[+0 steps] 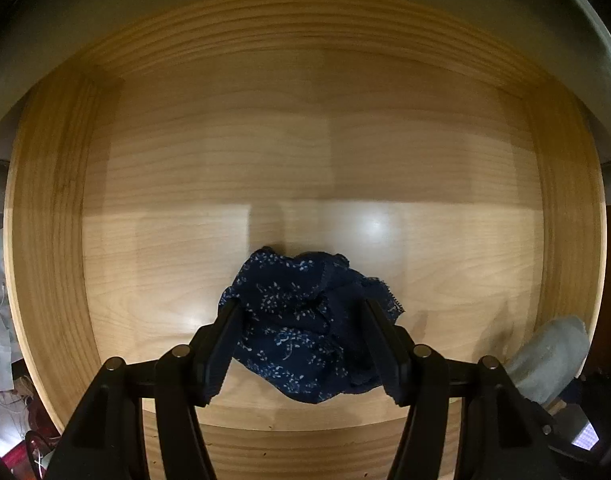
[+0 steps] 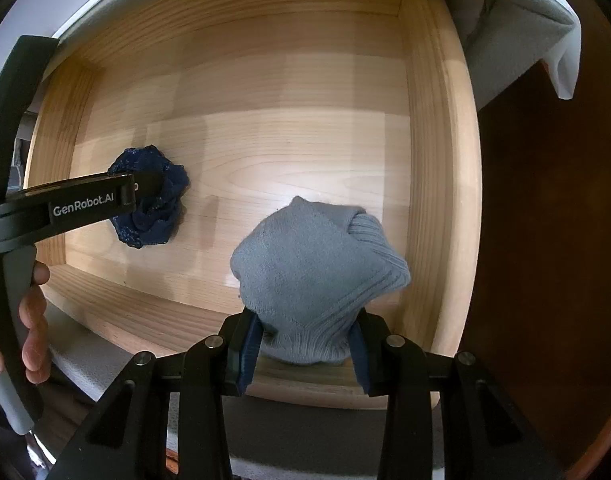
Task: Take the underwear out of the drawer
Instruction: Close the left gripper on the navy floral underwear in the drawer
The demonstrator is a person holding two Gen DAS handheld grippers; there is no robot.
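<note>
Left wrist view has us looking straight down into the wooden drawer point(image 1: 49, 208), where our left gripper point(image 1: 301, 316) straddles the crumpled navy underwear point(image 1: 297, 320). The jaws stand spread, one finger at each side of the bundle, and as far as we can tell the pads do not press it yet. We judge this spread is there to take in the whole wad at one close. It lies on the drawer floor directly between and just beyond our fingertips, close to the near wall.

Our right gripper point(image 2: 305, 344) also points down, off to the left gripper's right side. It is clenched on a grey knitted sock point(image 2: 317, 272), which bulges out past the pads, probably held so it stays clear of the pick. A hand point(image 2: 33, 312) wraps the left tool's handle.
</note>
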